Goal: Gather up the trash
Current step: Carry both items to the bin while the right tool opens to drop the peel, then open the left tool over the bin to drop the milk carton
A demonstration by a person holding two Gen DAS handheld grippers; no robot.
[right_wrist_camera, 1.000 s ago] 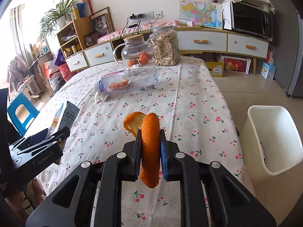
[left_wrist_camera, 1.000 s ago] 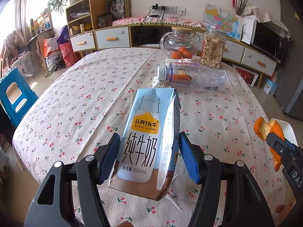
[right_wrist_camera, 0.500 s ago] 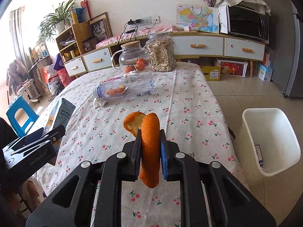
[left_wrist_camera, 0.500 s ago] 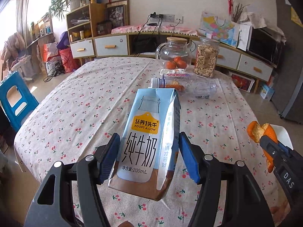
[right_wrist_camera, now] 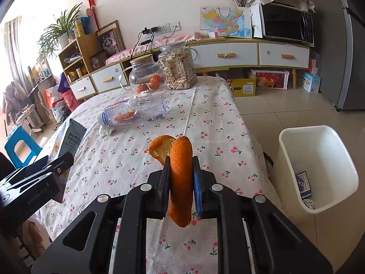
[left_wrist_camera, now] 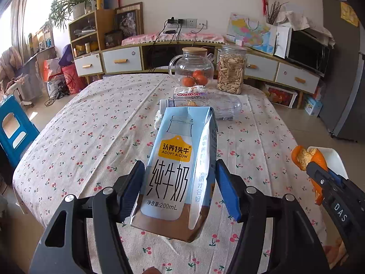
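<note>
At frame centre, the left gripper (left_wrist_camera: 180, 188) clamps a pale-blue, brown-based 200 mL milk carton (left_wrist_camera: 180, 169) above the cherry-print tablecloth (left_wrist_camera: 91, 134). The right gripper (right_wrist_camera: 181, 186) pinches curled orange peel (right_wrist_camera: 180, 171) at centre; the white bin (right_wrist_camera: 319, 169) sits at the right.

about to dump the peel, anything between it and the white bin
Nothing visible. The peel, pinched in the right gripper, hangs above the table's edge; the bin stands open on the floor just past that edge, with only scraps in it.

Beyond the tabletop (right_wrist_camera: 212, 114) I see a long sideboard (right_wrist_camera: 228, 52) against the pale wall (right_wrist_camera: 136, 4), a microwave (right_wrist_camera: 286, 22) on its right end.
</note>
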